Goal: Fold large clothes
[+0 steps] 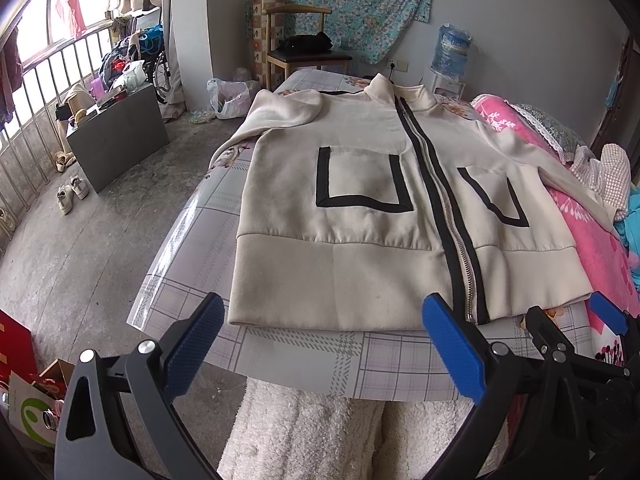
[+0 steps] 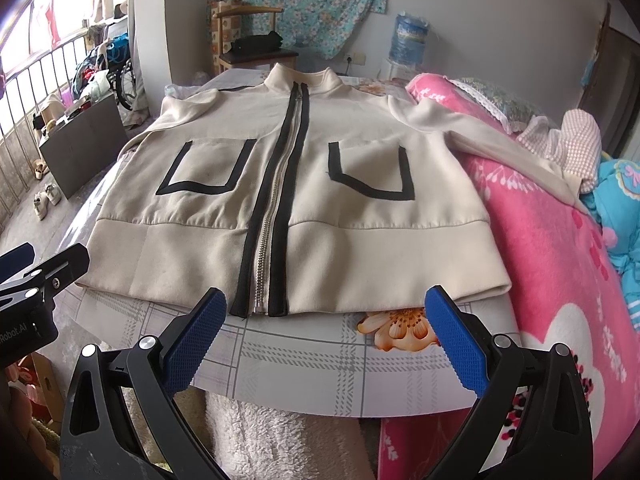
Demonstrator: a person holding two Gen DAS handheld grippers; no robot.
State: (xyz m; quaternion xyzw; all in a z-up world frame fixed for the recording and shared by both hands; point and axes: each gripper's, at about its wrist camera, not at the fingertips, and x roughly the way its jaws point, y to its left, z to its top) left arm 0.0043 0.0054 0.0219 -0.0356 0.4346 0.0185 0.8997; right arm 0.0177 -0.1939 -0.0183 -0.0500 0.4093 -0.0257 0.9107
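Note:
A cream zip-up jacket (image 1: 360, 208) (image 2: 288, 200) with black zipper trim and two black-outlined pockets lies flat, front up, on a plaid-covered table (image 1: 304, 352) (image 2: 320, 364), hem toward me. Its left sleeve is folded in over the shoulder; the right sleeve (image 2: 500, 148) stretches out onto a pink blanket. My left gripper (image 1: 324, 340) hovers open just short of the hem, left of the zipper. My right gripper (image 2: 326, 332) is open too, near the hem right of the zipper, nothing between its blue pads. The right gripper's tip (image 1: 580, 324) shows at the right edge of the left wrist view.
A pink floral blanket (image 2: 540, 248) and bedding lie to the right of the table. A wooden chair (image 1: 304, 40) and a water dispenser (image 1: 452, 52) stand at the far wall. On the left floor are a grey box (image 1: 120, 136), shoes (image 1: 72, 192) and clutter by a railing.

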